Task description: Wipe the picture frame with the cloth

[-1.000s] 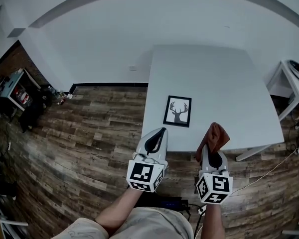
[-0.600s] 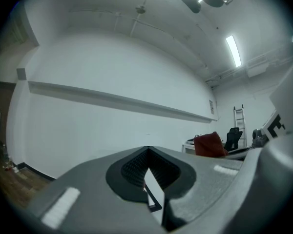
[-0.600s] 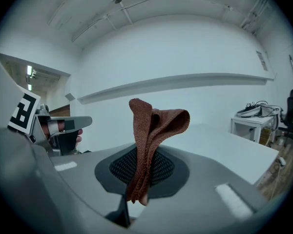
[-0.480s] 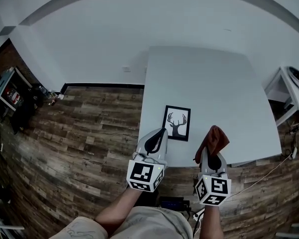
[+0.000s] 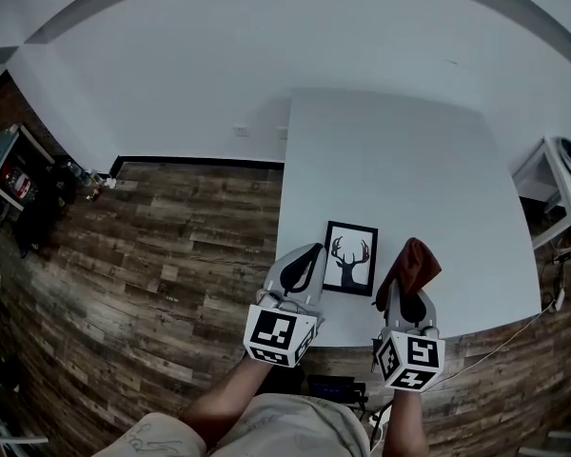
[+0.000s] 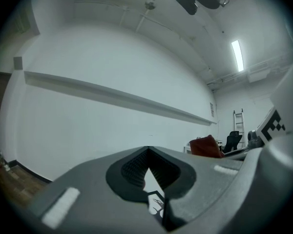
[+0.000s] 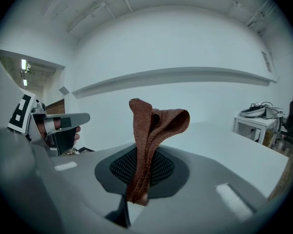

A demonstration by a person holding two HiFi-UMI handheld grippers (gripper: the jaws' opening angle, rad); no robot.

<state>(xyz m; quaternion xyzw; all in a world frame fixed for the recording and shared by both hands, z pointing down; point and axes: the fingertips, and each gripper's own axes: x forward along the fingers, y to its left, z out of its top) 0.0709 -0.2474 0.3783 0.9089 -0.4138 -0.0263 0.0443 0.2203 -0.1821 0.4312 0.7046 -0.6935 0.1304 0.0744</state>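
Note:
A black picture frame with a deer-head print lies flat near the front edge of the white table. My left gripper hovers just left of the frame, its jaws shut with nothing in them; in the left gripper view a sliver of the frame shows through the slit at the left gripper. My right gripper is to the right of the frame, shut on a rust-brown cloth. In the right gripper view the cloth stands folded up out of the right gripper.
Dark wood floor lies left of the table. A small white side table stands at the right, with a cable running on the floor below it. Cluttered shelving stands at the far left. A white wall rises behind the table.
Both grippers have come forward over the table's front edge. The frame now lies between them and closer. The cloth stays held in the right gripper.

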